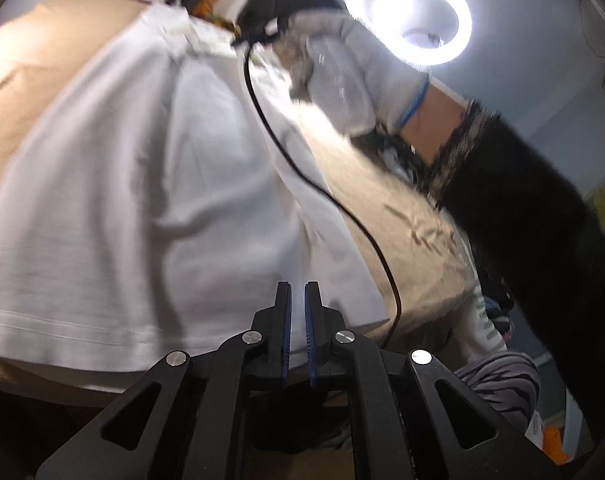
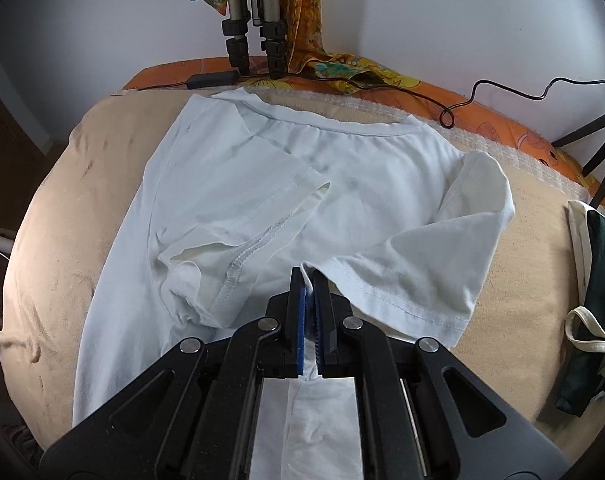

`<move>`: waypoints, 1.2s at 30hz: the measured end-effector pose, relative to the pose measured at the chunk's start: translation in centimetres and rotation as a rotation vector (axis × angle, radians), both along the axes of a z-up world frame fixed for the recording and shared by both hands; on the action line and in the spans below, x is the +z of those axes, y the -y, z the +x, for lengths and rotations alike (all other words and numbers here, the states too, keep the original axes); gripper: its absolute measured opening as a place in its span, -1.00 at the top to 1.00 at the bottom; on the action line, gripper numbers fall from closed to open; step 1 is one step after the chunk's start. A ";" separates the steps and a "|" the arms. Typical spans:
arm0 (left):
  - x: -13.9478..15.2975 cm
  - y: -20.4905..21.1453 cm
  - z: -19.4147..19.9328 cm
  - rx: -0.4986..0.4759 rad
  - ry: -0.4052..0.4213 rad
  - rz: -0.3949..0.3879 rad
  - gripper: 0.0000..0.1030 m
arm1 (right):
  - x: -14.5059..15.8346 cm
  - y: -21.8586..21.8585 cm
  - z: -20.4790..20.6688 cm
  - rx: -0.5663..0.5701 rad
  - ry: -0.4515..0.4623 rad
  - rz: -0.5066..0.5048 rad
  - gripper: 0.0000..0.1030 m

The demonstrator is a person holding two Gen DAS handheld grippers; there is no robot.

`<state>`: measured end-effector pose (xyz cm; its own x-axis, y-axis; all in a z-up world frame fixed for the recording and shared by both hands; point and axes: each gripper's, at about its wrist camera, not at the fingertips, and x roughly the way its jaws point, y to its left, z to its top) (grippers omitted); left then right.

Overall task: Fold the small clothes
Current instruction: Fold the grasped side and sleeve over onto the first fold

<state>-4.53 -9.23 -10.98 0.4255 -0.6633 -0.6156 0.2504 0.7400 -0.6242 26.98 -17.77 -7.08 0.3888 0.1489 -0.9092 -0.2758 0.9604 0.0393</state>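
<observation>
A white T-shirt (image 2: 342, 168) lies spread on a beige blanket (image 2: 62, 208), collar toward the far edge and its left sleeve folded inward. My right gripper (image 2: 308, 274) is shut on a fold of the shirt's right side, lifted over the body; white cloth shows between the blue pads. In the left wrist view the same T-shirt (image 1: 142, 160) fills the middle. My left gripper (image 1: 297, 286) hovers over its hem, pads almost together with nothing between them. A gloved hand (image 1: 342, 76) with a dark sleeve holds the other gripper at the shirt's far side.
A black cable (image 1: 302, 172) trails across the shirt and blanket. A ring light (image 1: 422, 20) glares above. Striped clothes (image 1: 502, 380) lie at the blanket's right end. Tripod legs (image 2: 254, 36) and an orange sheet (image 2: 502, 120) sit behind; dark green clothes (image 2: 594, 280) lie at right.
</observation>
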 end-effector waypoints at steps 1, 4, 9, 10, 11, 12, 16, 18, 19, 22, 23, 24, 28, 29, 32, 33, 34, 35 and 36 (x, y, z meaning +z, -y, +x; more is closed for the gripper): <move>-0.2 0.3 0.0 -0.009 -0.014 0.000 0.86 | 0.3 0.4 0.1 -0.003 -0.002 0.013 0.91; -0.2 1.2 -0.6 -0.034 -0.014 -0.006 0.62 | 1.2 1.7 0.1 -0.009 -0.001 0.048 0.91; 0.1 2.3 -1.2 -0.047 0.030 0.051 0.54 | 2.5 4.7 -0.1 -0.012 0.015 0.072 0.91; 0.1 2.6 -1.1 -0.050 0.026 0.056 0.54 | 2.6 5.3 -0.1 -0.018 0.017 0.076 0.91; 0.1 3.0 -1.0 -0.050 0.028 0.064 0.54 | 2.7 6.0 -0.2 -0.028 0.019 0.080 0.91; 0.0 3.2 -0.9 -0.053 0.031 0.070 0.54 | 2.7 6.5 -0.1 -0.035 0.018 0.084 0.91; 0.3 4.7 -0.7 -0.076 0.040 0.112 0.54 | 2.6 8.4 -0.1 -0.058 0.019 0.095 0.91; 0.2 5.2 -0.6 -0.079 0.041 0.121 0.54 | 2.5 9.1 -0.1 -0.068 0.017 0.106 0.91; 0.2 5.4 -0.6 -0.078 0.045 0.127 0.54 | 2.4 9.4 -0.1 -0.070 0.017 0.111 0.91; 0.8 6.4 -1.1 -0.092 0.092 0.174 0.54 | 2.1 9.8 -0.2 -0.073 0.014 0.118 0.91; 1.0 6.6 -1.3 -0.099 0.113 0.189 0.54 | 2.0 9.9 -0.2 -0.072 0.014 0.118 0.91; 1.2 6.3 -1.4 -0.107 0.133 0.196 0.56 | 1.9 9.9 -0.3 -0.071 0.014 0.118 0.91; 2.1 6.4 -2.0 -0.117 0.185 0.194 0.95 | 1.8 10.0 -0.5 -0.072 0.016 0.121 0.91; 2.5 6.0 -2.1 -0.111 0.193 0.182 0.95 | 1.8 10.0 -0.5 -0.075 0.017 0.121 0.91; 3.3 4.8 -2.2 -0.085 0.203 0.151 0.95 | 2.3 9.9 -0.6 -0.076 0.026 0.118 0.91; 3.6 4.3 -2.2 -0.073 0.207 0.141 0.95 | 2.5 9.8 -0.5 -0.074 0.029 0.118 0.91; 3.9 3.7 -2.2 -0.060 0.211 0.135 0.95 | 2.8 9.7 -0.5 -0.072 0.031 0.119 0.91; 4.2 3.0 -2.3 -0.045 0.212 0.129 0.95 | 3.2 9.4 -0.5 -0.066 0.036 0.121 0.91; 4.3 2.3 -2.3 -0.031 0.210 0.123 0.95 | 3.5 9.0 -0.5 -0.058 0.040 0.121 0.91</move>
